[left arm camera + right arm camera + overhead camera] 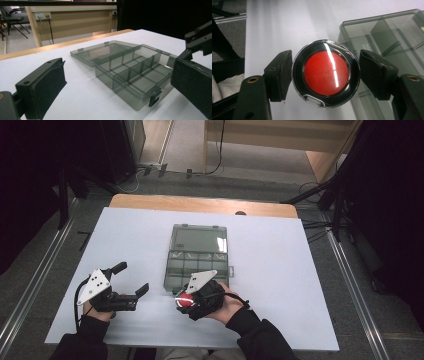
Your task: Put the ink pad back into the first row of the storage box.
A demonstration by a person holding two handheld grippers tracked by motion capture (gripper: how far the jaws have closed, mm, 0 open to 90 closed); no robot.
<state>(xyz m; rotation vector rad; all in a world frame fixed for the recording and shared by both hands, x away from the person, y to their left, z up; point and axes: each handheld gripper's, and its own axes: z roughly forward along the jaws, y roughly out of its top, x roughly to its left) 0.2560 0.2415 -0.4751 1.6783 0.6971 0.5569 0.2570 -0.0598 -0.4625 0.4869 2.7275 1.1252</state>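
Counter: white top, wood edge showing at the far side. Box: smoked clear plastic, sits at mid-counter with its lid folded flat away from the person; the tray is split by dividers into several compartments, all seen bare in the left gripper view; a dark latch hangs at the near wall. Left tongs: held low over the counter to the left of the box, well apart from it, jaws spread wide with nothing between them. Right tongs: held at the near left corner of the box, jaws closed against the two sides of a round case. The case has a black rim, a clear cover with two small tabs, and a red centre; it is lifted off the counter, just beside the box wall, outside the compartments. A dark sleeve covers the right forearm.
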